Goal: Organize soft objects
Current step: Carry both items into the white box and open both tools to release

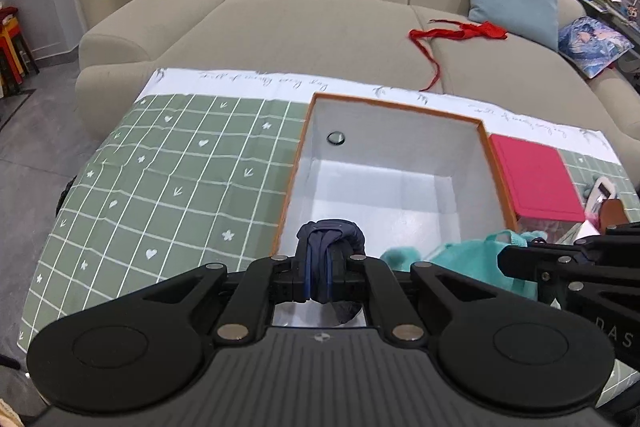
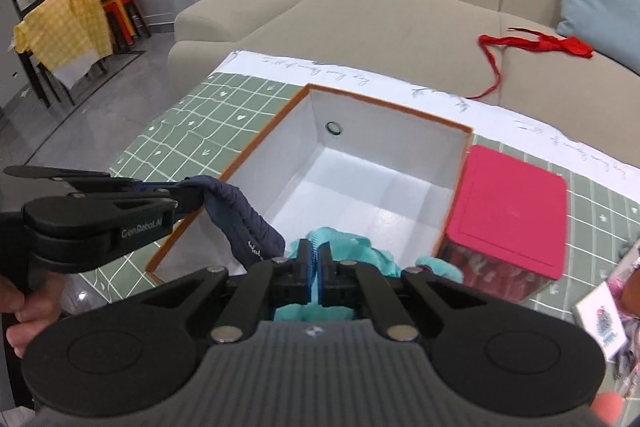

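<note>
An open orange box with a white inside (image 1: 404,143) (image 2: 384,147) stands on the green checked tablecloth. My left gripper (image 1: 322,261) is shut on a navy blue cloth (image 1: 332,233) at the box's near edge; in the right wrist view that gripper (image 2: 192,197) holds the navy cloth (image 2: 248,227) hanging over the box's left rim. My right gripper (image 2: 315,255) is shut on a teal cloth (image 2: 340,239), which also shows in the left wrist view (image 1: 472,259), at the box's near right corner.
A red lidded box (image 1: 536,179) (image 2: 508,215) stands right of the orange box. A beige sofa (image 1: 320,23) lies behind the table with a red ribbon (image 1: 460,35) (image 2: 532,43) and cushions. A yellow-draped chair (image 2: 64,27) stands far left.
</note>
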`<state>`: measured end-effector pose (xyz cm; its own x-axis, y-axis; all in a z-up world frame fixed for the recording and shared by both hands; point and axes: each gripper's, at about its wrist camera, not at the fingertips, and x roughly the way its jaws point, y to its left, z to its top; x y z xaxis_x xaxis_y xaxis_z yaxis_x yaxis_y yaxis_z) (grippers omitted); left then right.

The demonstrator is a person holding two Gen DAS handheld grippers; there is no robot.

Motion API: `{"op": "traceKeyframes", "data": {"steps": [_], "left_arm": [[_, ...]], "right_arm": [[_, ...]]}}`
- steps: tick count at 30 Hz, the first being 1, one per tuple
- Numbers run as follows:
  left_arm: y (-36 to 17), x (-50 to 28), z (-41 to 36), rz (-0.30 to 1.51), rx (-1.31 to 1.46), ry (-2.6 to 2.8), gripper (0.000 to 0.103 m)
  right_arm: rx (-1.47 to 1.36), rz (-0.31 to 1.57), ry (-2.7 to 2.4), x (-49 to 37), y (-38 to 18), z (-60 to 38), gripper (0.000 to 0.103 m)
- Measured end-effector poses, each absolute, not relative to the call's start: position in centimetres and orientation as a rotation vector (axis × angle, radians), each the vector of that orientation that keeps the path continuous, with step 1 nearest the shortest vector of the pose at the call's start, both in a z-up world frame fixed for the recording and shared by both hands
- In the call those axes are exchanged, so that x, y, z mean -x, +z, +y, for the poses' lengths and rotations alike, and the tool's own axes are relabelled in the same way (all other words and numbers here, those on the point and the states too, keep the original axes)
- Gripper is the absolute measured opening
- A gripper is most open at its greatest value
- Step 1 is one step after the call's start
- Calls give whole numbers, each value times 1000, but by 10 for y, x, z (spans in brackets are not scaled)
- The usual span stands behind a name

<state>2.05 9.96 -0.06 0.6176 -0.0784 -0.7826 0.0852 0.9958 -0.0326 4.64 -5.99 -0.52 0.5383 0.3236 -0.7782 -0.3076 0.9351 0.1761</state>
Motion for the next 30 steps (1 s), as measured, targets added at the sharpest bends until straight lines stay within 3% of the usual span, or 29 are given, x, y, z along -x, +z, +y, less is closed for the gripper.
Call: {"op": "traceKeyframes", "data": {"steps": [13,23,26,29,30], "left_arm": [[-19,-20,101,935,-23,-89,7],[-17,-17,95,918,-42,-92,7],[-14,-15,93,910,-63,-90,7],[-16,-16,92,926,-62,-104,7],[-17,-16,91,932,-62,-112,7]], "right_arm": [[40,1133,424,-68,-86,-43,0],[-9,1068,692,-53,-67,-27,0],[48,1141,586,-60,-91,-22,0],[-105,1225,532,-70,-114,-43,5],[-135,1240,524,-71,-115,-48,2]]}}
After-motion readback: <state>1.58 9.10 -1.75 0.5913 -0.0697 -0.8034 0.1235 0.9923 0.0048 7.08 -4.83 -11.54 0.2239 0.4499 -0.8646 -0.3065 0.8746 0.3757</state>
